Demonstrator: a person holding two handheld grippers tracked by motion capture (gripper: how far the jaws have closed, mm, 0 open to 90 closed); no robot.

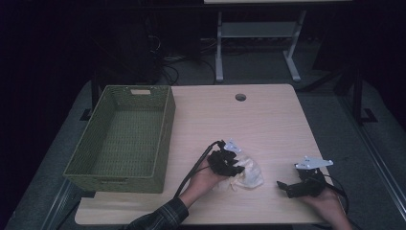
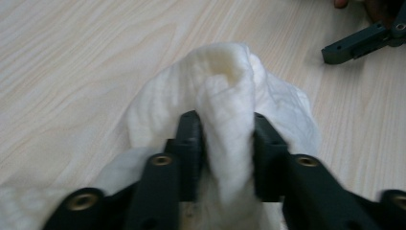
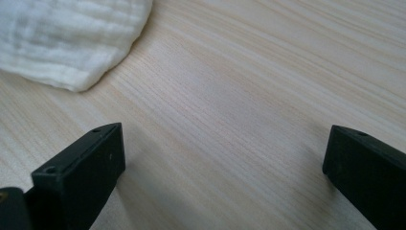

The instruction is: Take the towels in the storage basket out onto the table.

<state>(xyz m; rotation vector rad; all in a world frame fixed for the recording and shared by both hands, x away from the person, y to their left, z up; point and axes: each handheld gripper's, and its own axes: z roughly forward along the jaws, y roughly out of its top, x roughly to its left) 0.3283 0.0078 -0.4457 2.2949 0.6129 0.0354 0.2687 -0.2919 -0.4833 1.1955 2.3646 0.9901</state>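
Crumpled white gauze-like cotton cloth [image 2: 230,91]: a raised fold of it is pinched between the jaws of your left gripper [image 2: 225,143], which are pressed in on the fabric from both sides. The rest of the cloth spreads out below and beyond those jaws and lies on the pale wood-grain table [image 1: 268,120], so it looks gripped but not yet lifted clear; you cannot tell from these views whether any part has left the surface.

Your right gripper [image 3: 222,163] sits apart from the cloth, off to the right of the left one, with its jaws spread wide and nothing but bare tabletop between them. In the right gripper view the cloth's rounded edge lies ahead of the left-hand jaw, near but not touching.

The green woven rectangular basket [image 1: 165,139] stands to the left of your left gripper, well apart from the cloth, and holds nothing.

Judgement on progress: the grasp is made, and that is all. If the cloth is meant for the basket, the lift, the carry leftward and the release remain. The right gripper has no share in the work so far.
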